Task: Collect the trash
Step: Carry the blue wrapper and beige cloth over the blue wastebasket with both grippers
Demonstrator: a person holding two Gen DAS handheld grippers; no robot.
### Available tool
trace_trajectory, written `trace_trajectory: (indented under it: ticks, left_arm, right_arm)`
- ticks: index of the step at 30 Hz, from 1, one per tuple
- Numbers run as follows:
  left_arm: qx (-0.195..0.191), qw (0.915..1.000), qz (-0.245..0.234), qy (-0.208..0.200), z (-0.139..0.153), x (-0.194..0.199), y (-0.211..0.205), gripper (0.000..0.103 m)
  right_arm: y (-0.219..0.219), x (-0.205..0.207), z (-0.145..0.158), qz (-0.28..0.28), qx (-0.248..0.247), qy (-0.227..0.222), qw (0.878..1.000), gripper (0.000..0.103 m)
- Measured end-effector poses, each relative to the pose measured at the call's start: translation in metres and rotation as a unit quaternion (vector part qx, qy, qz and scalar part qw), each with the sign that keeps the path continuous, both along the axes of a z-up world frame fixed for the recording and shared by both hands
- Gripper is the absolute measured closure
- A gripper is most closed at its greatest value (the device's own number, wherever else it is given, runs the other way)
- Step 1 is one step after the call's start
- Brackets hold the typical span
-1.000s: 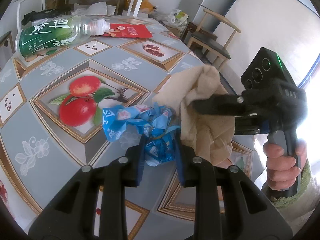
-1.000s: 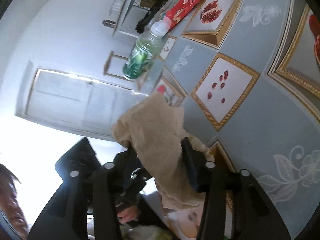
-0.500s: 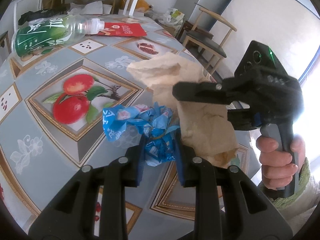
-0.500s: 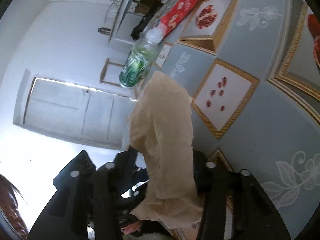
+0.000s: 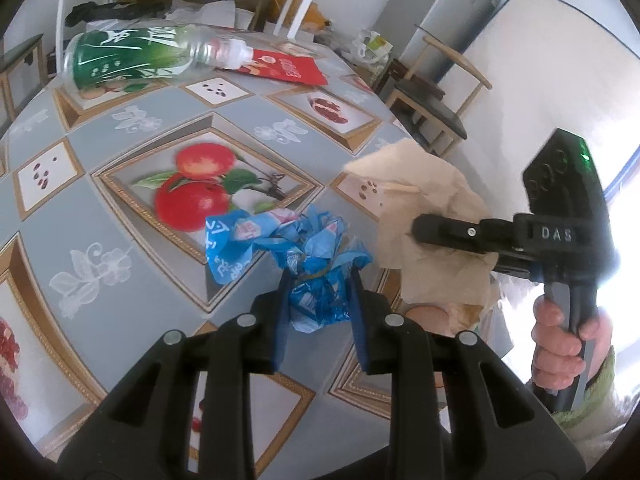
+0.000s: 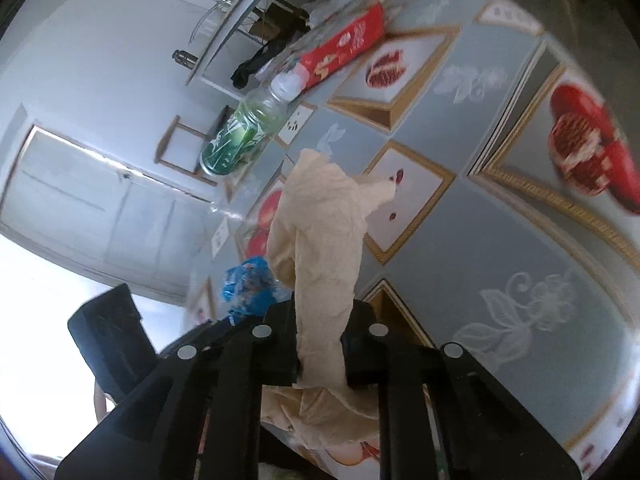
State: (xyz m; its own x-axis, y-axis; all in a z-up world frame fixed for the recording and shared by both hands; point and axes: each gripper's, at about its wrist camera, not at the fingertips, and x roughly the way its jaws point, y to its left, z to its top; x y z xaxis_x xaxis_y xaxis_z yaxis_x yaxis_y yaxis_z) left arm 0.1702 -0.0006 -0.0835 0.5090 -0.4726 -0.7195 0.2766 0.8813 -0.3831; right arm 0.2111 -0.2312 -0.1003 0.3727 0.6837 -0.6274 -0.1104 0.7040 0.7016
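Observation:
A crumpled blue plastic wrapper (image 5: 280,240) sticks out of my left gripper (image 5: 320,280), which is shut on it just above the table. A beige paper napkin (image 6: 320,232) hangs between the fingers of my right gripper (image 6: 320,320). Its jaws are closing and the pads press on the napkin. In the left wrist view the right gripper (image 5: 420,236) stands at the table's right edge with the napkin (image 5: 432,208) draped over it and a hand (image 5: 560,344) on its grip. The blue wrapper (image 6: 248,284) also shows left of the napkin.
A green-labelled plastic bottle (image 5: 136,58) lies on its side at the far end of the fruit-patterned table (image 5: 100,160), next to a flat red packet (image 5: 288,70). A wooden chair (image 5: 436,104) stands beyond the right edge.
The right jaws have drawn in on the napkin, squeezing it narrower. The right gripper has lifted and turned with it. The left gripper keeps its hold on the blue wrapper.

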Motion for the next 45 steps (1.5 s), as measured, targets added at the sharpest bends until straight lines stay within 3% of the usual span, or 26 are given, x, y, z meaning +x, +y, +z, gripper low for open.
trace_trajectory:
  ticks: [8, 16, 31, 45]
  left_arm:
    - [0.003, 0.9998, 0.018, -0.009, 0.016, -0.011, 0.003, 0.078]
    - [0.005, 0.9989, 0.026, -0.038, 0.041, -0.022, 0.003, 0.078]
    - [0.016, 0.9963, 0.014, -0.083, 0.080, -0.046, -0.018, 0.078]
    - [0.024, 0.9917, -0.046, -0.117, 0.108, -0.047, -0.085, 0.078]
  right_arm:
    - [0.005, -0.016, 0.027, -0.007, -0.084, -0.049, 0.995, 0.091]
    - [0.006, -0.033, 0.052, -0.015, -0.121, -0.086, 0.989, 0.091]
    - [-0.014, -0.058, 0.082, -0.047, -0.127, -0.124, 0.983, 0.091]
    - [-0.072, -0.086, 0.094, -0.107, -0.121, -0.134, 0.978, 0.091]
